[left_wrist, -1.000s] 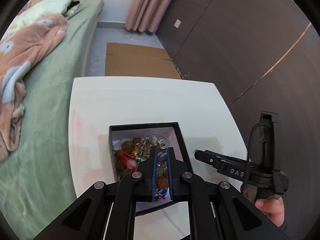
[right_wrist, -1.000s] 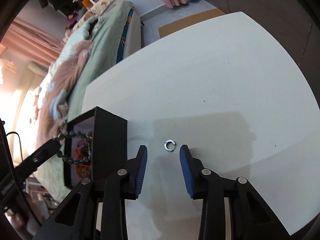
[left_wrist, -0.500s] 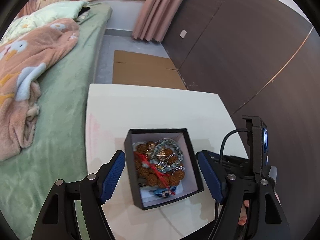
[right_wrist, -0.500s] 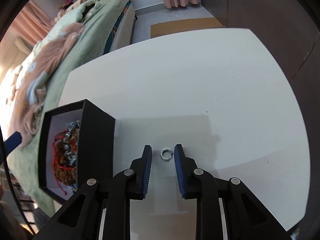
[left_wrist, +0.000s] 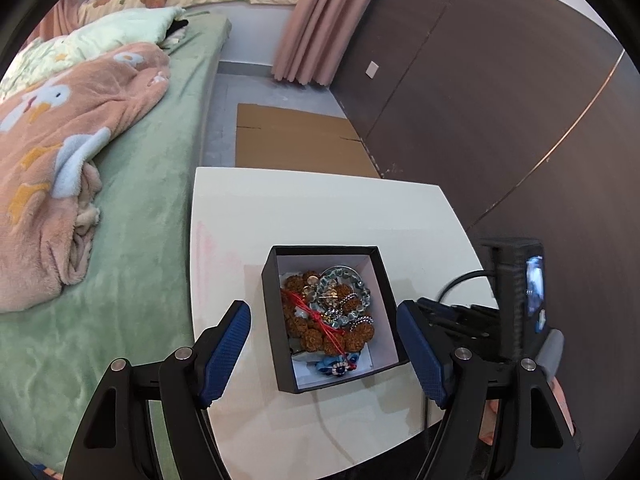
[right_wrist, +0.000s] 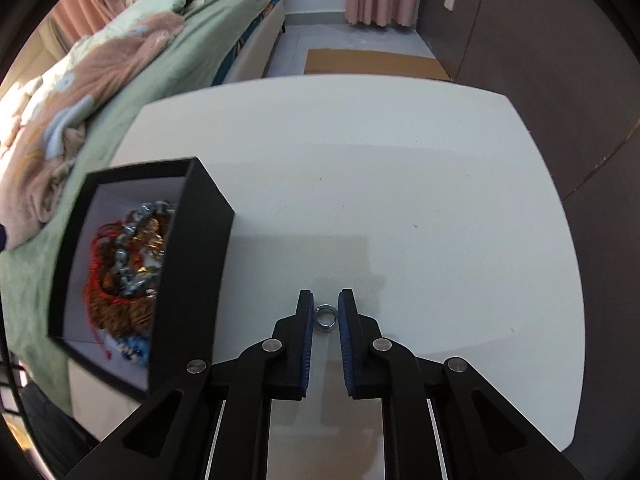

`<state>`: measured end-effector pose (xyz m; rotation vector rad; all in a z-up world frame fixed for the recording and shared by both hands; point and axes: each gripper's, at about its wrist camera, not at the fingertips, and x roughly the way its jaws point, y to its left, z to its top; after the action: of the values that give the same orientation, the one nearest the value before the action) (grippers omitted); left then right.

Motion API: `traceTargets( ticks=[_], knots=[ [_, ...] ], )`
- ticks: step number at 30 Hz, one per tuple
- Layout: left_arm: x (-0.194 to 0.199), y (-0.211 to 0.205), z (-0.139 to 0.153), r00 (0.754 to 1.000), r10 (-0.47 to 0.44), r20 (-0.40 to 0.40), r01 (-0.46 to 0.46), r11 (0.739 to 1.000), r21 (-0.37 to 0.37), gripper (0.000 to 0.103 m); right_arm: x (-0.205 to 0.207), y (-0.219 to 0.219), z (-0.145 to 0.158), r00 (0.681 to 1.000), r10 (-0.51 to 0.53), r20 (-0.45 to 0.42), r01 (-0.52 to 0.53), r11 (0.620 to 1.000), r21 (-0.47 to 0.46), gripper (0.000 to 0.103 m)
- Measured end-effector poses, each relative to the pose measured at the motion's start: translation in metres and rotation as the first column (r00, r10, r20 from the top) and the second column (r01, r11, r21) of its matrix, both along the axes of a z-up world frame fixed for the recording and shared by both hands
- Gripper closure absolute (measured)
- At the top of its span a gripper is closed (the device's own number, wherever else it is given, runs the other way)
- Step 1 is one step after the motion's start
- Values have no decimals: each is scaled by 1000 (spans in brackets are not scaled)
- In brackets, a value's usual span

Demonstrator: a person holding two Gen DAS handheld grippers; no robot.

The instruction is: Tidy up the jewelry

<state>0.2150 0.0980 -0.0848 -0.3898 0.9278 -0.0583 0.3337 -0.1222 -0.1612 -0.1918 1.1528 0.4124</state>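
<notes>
Bedroom setting: white bench [right_wrist: 360, 152] beside a bed [left_wrist: 132, 280] with green cover. Black jewelry box [left_wrist: 276, 320] sat on the bench, holding tangled bead bracelets [left_wrist: 328, 312]. Left tool [left_wrist: 324, 352], clamped over the box contents a second earlier, had withdrawn and now stood wide open and empty above the box. Right tool [right_wrist: 325, 308] had narrowed from a loose straddle to near-contact around the small silver ring [right_wrist: 325, 317], which lay on the bench just right of the box. Firm grip not confirmed. Judgement: bracelet deposited; ring next.
</notes>
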Motion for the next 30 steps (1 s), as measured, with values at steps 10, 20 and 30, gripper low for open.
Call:
traceTargets(
  ticks=[10, 20, 30],
  knots=[
    [-12, 3, 17, 999, 15, 47, -14, 1000, -5, 7, -17, -3, 71, 998, 30, 61, -40, 983, 178, 89],
    [-38, 44, 37, 991, 89, 102, -89, 996, -4, 0, -31, 49, 99, 988, 139, 60, -151, 937, 315, 89],
    [-53, 73, 36, 984, 148, 97, -148, 989, -6, 0, -28, 45, 83, 995, 104, 9, -99, 913, 396, 35]
  ],
)
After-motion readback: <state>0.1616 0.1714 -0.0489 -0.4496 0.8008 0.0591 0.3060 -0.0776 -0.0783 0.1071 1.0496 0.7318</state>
